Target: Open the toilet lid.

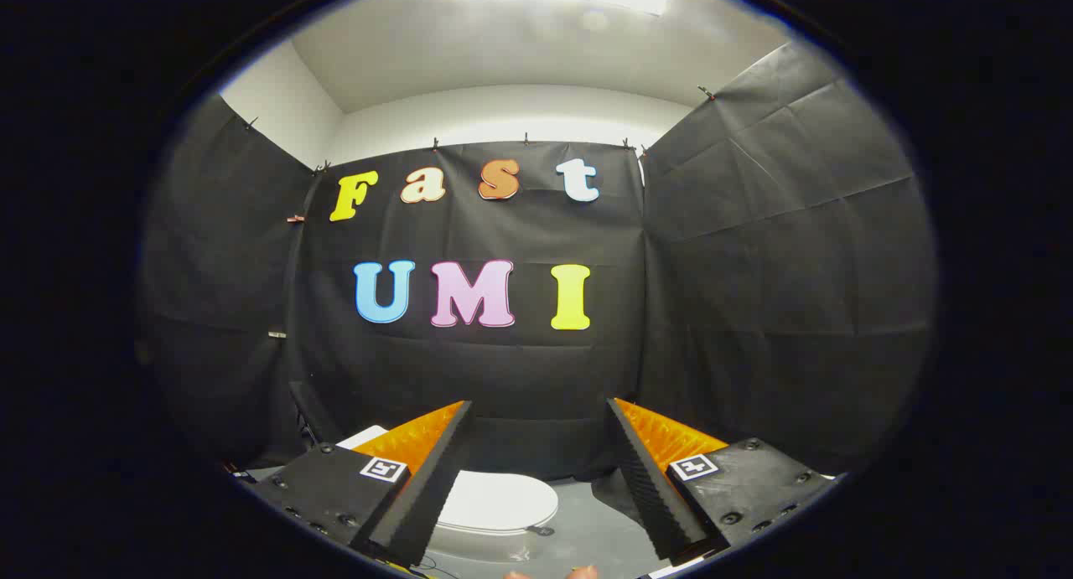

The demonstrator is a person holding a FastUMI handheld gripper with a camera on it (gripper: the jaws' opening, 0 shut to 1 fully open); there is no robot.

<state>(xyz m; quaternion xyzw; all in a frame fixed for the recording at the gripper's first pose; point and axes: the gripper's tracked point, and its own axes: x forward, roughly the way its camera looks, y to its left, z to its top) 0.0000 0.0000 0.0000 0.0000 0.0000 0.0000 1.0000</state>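
The claw (536, 411) is held high and level, its two fingers spread wide apart with nothing between them, pointing toward the black cloth wall (469, 369) of the booth rather than down at the work. The toilet (495, 512) sits low on the grey floor (587, 529), beyond and below the fingers, showing in the gap between them and partly hidden behind the left finger. Its white lid (495, 499) lies flat and closed over the bowl, so the task appears not yet begun. The wide spread of the fingers probably serves the coming move: an open claw can straddle or hook under the lid's front edge, which a closed one could not. The raised, forward-facing pose looks like a starting stance, leaving room to descend toward the lid. Judging from this, the next step would be to lower and tip the claw toward the near rim.
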